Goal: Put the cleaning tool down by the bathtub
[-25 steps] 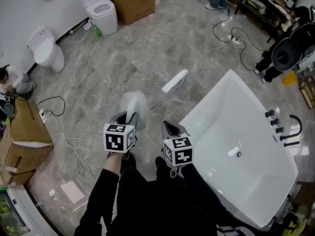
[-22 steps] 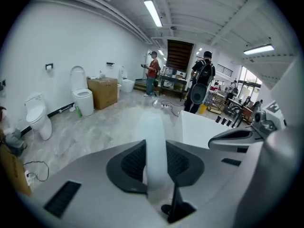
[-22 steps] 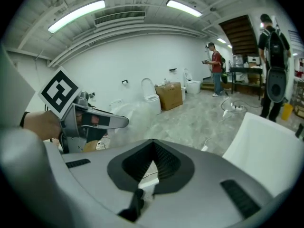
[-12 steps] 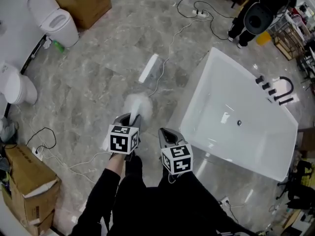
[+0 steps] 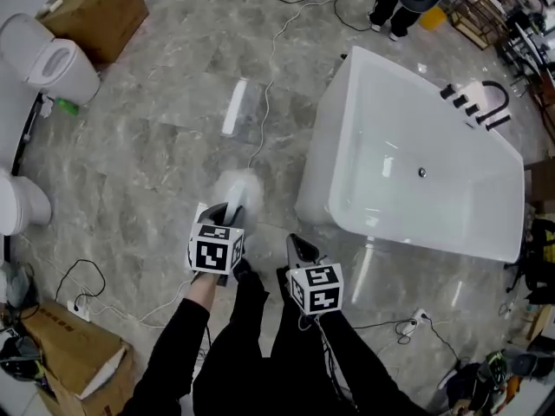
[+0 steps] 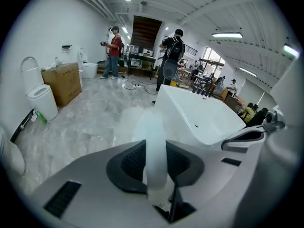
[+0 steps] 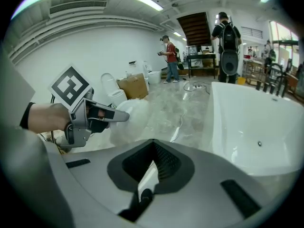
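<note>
1. Left gripper (image 5: 227, 213) is clamped on the handle of the cleaning tool (image 5: 239, 185). The tool's white fluffy head pokes out past the jaws.
2. The tool is just off the bathtub's (image 5: 317, 172) near-left corner, apart from the tub wall. It looks to be held up above the floor (image 5: 156, 146), not resting on it.
3. Right gripper (image 5: 299, 248) has its jaws together with nothing between them. It hangs beside the left one, on the side nearer the bathtub.
4. Progress: the carry to the bathtub looks about done, since the tool is already near the tub. Set-down not yet done. Left to do is lower it to the floor by the tub wall, then open the jaws and let go.
5. Versus earlier frames, the bathtub has come closer and now sits ahead and to the right of the grippers. The toilet (image 5: 52, 59) has slid further away from the tub, towards the left edge.
6. The grip on the tool is unchanged — same clamp, and both grippers keep the same pose.
</note>
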The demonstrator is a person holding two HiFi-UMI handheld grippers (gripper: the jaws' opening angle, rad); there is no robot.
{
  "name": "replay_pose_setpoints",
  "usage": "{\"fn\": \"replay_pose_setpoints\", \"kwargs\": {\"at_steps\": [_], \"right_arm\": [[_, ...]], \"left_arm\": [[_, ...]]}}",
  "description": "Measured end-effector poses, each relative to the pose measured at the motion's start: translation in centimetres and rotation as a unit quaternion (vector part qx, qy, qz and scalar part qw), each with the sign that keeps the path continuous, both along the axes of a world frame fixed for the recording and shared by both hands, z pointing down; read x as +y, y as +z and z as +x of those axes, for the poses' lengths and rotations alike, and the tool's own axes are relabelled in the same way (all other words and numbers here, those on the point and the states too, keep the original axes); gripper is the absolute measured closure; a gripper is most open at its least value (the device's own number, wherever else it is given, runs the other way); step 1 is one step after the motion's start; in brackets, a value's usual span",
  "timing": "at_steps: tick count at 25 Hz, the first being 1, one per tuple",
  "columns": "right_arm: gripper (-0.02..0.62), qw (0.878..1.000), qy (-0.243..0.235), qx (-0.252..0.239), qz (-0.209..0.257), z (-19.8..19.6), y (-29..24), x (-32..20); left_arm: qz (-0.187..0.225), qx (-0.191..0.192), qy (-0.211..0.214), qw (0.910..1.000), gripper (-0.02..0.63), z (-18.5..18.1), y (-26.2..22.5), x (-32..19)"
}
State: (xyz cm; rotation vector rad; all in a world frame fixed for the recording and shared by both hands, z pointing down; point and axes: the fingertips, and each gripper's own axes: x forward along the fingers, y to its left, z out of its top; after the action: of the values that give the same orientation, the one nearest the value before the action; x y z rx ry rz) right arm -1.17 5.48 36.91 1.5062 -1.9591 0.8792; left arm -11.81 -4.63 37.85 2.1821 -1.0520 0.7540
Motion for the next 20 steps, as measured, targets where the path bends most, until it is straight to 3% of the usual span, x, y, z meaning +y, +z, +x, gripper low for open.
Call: {"fn": "replay_pose_setpoints", "kwargs": {"at_steps": [12, 20], "right_arm": [[0.597, 0.998, 0.052, -0.004, -0.021, 1.4, 10.5, -1.5], [0.597, 0.998, 0.049, -0.009, -0.040, 1.9, 20.2, -2.5]], "left_arm": [[-0.009, -0.016, 0.037, 0.9991, 0.512, 4.1, 9.9, -1.8], [-0.018, -0.030, 0.045, 0.9984, 0.512, 6.0, 18.7, -2.0]]}}
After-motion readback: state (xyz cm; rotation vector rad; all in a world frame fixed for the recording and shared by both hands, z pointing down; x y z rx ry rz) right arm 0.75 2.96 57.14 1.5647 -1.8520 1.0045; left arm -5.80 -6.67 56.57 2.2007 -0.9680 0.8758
